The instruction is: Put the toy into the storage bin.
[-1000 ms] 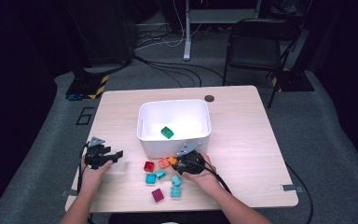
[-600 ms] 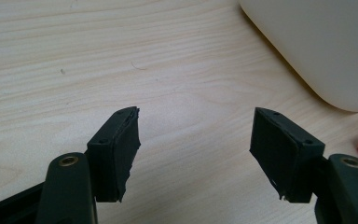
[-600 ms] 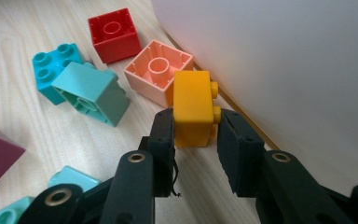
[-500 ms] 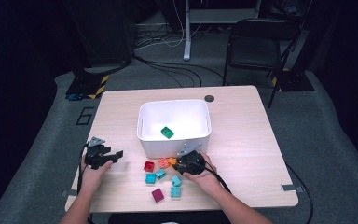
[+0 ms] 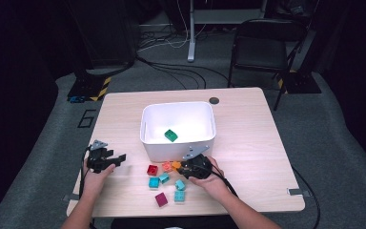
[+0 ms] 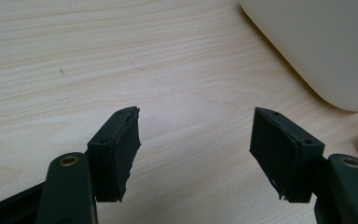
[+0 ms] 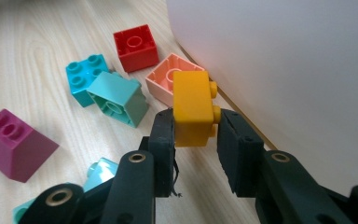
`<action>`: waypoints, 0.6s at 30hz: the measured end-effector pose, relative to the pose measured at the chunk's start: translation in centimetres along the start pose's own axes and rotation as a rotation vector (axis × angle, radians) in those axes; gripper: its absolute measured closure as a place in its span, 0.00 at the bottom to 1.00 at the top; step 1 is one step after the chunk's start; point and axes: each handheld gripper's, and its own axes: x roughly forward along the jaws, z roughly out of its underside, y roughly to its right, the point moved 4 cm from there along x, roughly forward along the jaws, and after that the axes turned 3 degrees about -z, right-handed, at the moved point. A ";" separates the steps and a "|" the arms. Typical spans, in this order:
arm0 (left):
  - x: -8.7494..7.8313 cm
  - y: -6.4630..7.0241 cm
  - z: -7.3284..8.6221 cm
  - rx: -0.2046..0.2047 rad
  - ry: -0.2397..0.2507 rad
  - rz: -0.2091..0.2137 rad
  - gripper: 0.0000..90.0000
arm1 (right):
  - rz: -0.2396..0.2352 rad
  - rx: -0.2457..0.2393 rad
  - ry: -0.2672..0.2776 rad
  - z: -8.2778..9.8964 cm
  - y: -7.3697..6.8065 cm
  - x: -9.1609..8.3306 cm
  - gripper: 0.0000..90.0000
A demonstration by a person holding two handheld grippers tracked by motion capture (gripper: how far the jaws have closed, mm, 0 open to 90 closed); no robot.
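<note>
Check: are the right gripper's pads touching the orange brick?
Touching. In the right gripper view the right gripper has both pads pressed on the orange brick, one on each side, no gap.

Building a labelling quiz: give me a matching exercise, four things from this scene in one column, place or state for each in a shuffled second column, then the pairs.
Things:
1. orange brick
2. green brick
3. left gripper
4. magenta sloped brick

Place or state:
A. inside the white bin
B. open over bare table
C. clamped between the right gripper jaws
D. loose on the table, apart from the bin

Pairs: 1-C, 2-A, 3-B, 4-D
</note>
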 end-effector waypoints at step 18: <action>0.0 0.0 0.0 -0.001 -0.006 0.004 0.37 | -0.062 -0.024 0.013 -2.1 -1.1 -2.8 0.75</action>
